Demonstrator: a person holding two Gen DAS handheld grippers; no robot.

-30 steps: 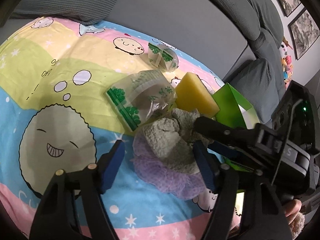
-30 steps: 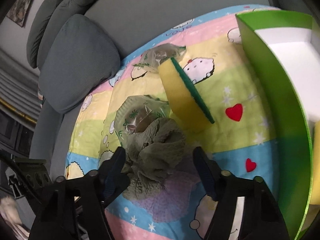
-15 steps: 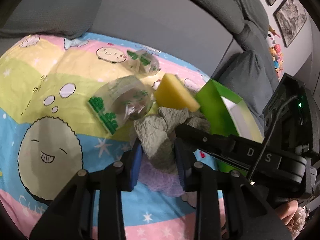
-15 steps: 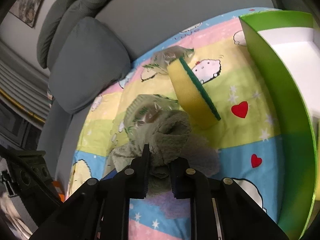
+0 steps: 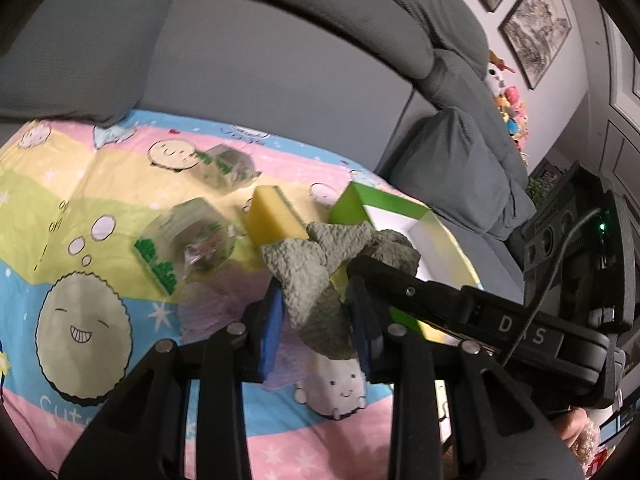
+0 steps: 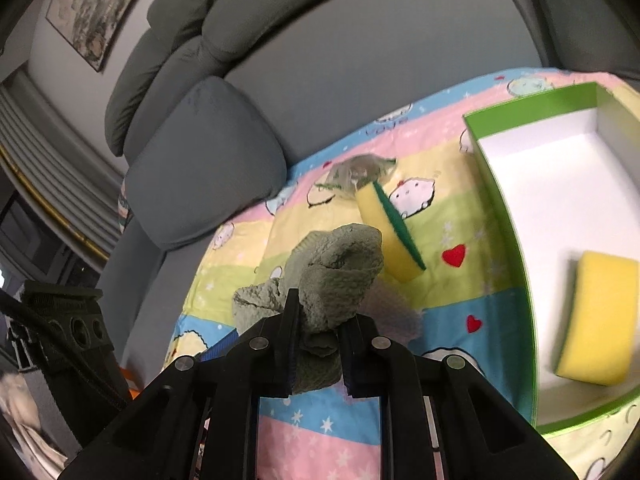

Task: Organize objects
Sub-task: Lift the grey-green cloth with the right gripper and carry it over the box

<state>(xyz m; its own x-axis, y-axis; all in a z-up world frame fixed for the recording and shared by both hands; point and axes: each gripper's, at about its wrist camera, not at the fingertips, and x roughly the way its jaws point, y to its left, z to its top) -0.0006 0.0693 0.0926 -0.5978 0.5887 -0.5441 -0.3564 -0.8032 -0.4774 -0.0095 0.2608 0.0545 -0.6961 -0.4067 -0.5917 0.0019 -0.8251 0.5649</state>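
A grey-green cloth (image 5: 316,280) (image 6: 340,268) hangs lifted above the cartoon blanket (image 5: 100,216), pinched from both sides. My left gripper (image 5: 316,312) is shut on its lower part. My right gripper (image 6: 320,332) is shut on another fold; its body crosses the left wrist view (image 5: 480,316). A yellow sponge with a green scrub side (image 5: 272,216) (image 6: 390,232) lies on the blanket beyond the cloth. A green box with a white inside (image 6: 532,176) (image 5: 384,208) sits to the right and holds another yellow sponge (image 6: 596,320).
Two clear plastic packets with green print lie on the blanket, one near (image 5: 188,240) and one farther back (image 5: 228,164) (image 6: 360,168). A grey sofa back (image 5: 280,80) and cushion (image 6: 208,160) border the blanket. Framed pictures (image 5: 536,28) hang on the wall.
Both grippers closed on the cloth and lifted it off the blanket. The purple patch it covered now shows. The box interior with its sponge has come into the right wrist view.
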